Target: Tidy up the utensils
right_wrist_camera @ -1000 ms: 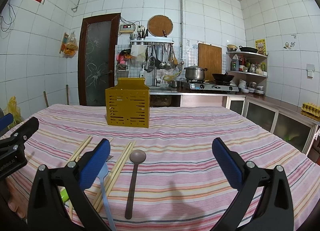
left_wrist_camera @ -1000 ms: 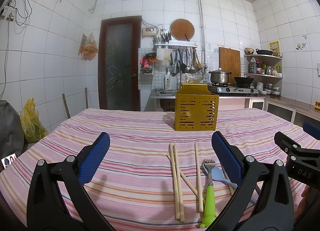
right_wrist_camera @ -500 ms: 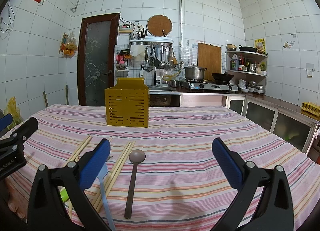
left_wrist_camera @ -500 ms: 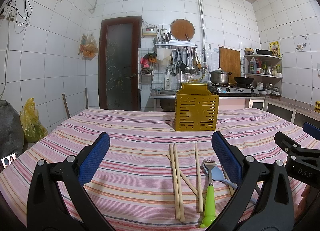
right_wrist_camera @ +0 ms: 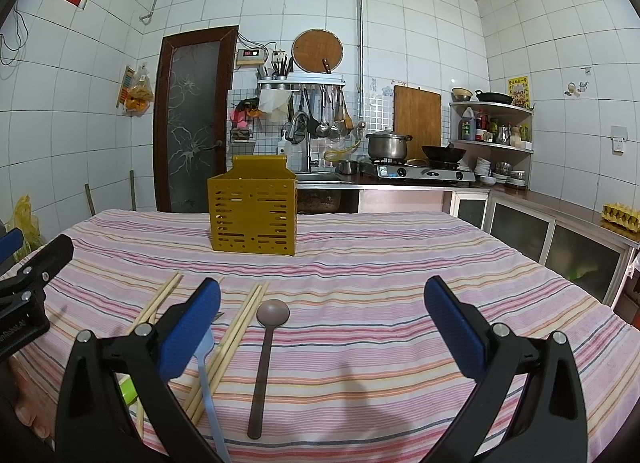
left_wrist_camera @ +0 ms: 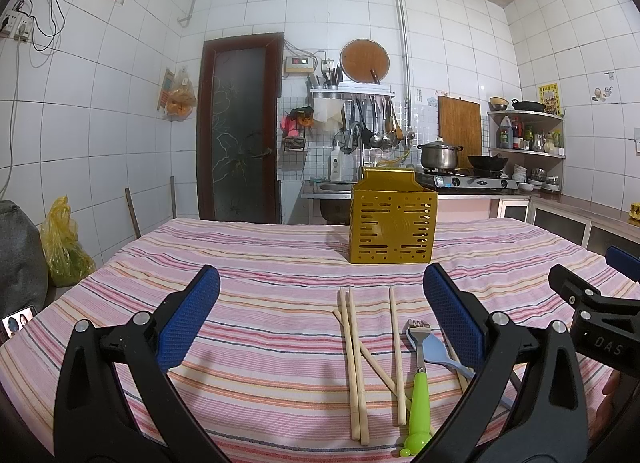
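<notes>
A yellow slotted utensil holder (left_wrist_camera: 392,223) stands upright at the table's far middle; it also shows in the right wrist view (right_wrist_camera: 254,215). Several wooden chopsticks (left_wrist_camera: 354,351) lie flat near the front, with a green-handled fork (left_wrist_camera: 418,375) and a light blue spoon (left_wrist_camera: 444,357) beside them. In the right wrist view, chopsticks (right_wrist_camera: 234,339), the blue spoon's handle (right_wrist_camera: 206,375) and a brown spoon (right_wrist_camera: 266,351) lie between the fingers. My left gripper (left_wrist_camera: 320,319) is open and empty. My right gripper (right_wrist_camera: 320,319) is open and empty above the table.
The table carries a pink striped cloth (left_wrist_camera: 260,303). Behind it are a sink counter and stove with a pot (left_wrist_camera: 440,155), a door (left_wrist_camera: 240,131) and corner shelves (right_wrist_camera: 492,143). A yellow bag (left_wrist_camera: 64,247) sits on the floor at the left.
</notes>
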`<state>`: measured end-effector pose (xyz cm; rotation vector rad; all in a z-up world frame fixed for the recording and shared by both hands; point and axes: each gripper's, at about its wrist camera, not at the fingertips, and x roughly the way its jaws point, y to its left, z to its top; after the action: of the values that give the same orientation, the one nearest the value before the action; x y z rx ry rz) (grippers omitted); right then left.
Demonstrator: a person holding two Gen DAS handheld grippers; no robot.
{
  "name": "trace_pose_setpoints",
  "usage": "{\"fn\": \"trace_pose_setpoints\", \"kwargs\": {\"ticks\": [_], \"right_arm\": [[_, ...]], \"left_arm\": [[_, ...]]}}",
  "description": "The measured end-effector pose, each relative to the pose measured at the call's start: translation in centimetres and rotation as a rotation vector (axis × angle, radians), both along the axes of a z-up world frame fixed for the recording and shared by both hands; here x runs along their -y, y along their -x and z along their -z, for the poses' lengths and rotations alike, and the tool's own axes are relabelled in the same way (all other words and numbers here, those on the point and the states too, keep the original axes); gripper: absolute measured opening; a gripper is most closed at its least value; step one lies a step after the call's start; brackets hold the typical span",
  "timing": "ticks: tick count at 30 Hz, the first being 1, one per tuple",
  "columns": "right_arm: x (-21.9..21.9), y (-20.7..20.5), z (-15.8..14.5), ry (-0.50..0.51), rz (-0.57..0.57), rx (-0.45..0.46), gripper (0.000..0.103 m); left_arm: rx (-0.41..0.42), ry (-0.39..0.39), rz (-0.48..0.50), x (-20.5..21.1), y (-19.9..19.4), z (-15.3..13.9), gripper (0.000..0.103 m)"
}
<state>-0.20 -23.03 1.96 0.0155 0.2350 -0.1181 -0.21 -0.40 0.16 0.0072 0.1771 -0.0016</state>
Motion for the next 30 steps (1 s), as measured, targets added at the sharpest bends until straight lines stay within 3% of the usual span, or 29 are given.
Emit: {"fn": "trace_pose_setpoints", "kwargs": {"ticks": [30], "right_arm": [[0.20, -0.15, 0.07, -0.009, 0.012, -0.004, 0.099]], "left_arm": [[0.000, 0.005, 0.000, 0.40, 0.21, -0.71, 0.098]]}}
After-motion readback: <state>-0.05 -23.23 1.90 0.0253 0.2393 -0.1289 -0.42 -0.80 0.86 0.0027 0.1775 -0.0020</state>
